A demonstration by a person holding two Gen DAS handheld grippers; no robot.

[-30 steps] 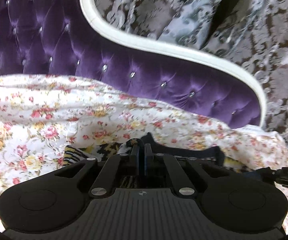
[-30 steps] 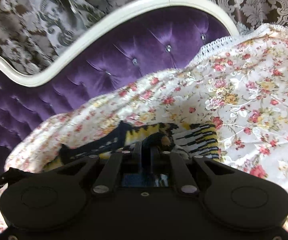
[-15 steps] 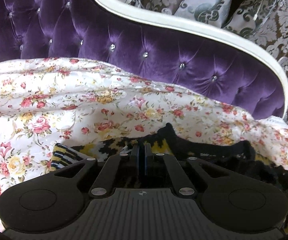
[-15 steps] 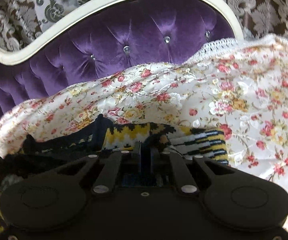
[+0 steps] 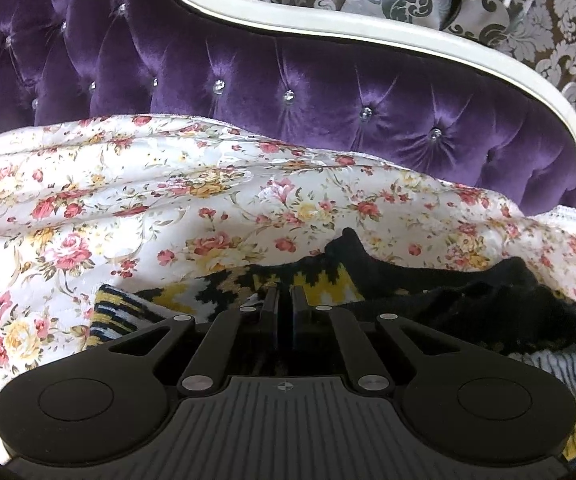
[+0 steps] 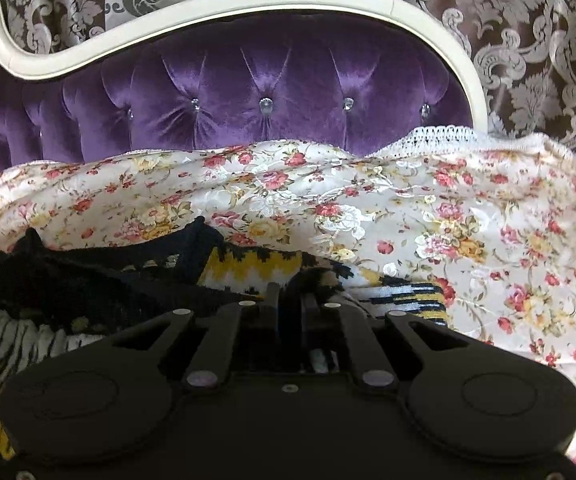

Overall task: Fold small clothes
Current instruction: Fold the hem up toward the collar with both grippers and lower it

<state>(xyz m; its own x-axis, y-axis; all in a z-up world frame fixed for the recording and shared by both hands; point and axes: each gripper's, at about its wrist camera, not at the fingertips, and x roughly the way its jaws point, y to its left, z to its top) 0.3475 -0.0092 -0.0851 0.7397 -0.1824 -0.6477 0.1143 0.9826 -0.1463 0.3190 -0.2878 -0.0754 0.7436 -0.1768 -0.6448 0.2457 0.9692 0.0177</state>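
Nearest in the left wrist view, the left gripper (image 5: 285, 294) is pointing down at the knitted garment (image 5: 320, 284) – a small black, yellow and white patterned piece lying on the floral bedspread (image 5: 136, 200). Its jaws are opening, only a narrow slit showing between the fingers, with the knit's edge lying at their tips; whether the pads are pressing on it I cannot tell.

In the right wrist view the right gripper (image 6: 288, 294) is sitting with its jaws drawn together and clamped on a dark bunched fold of the same knitted garment (image 6: 256, 266), which is rising up between the fingers. The garment is spreading away to the left of that grip in black folds, with a striped cuff just to the right of the fingers.

Beyond the garment the floral bedspread (image 6: 468, 232) is running back in soft ridges, its white lace edge showing at the far right corner. Behind it the purple tufted headboard (image 6: 248, 92) is standing – cream frame curving along its top – and farthest off, the damask curtain (image 6: 536, 48) is hanging.
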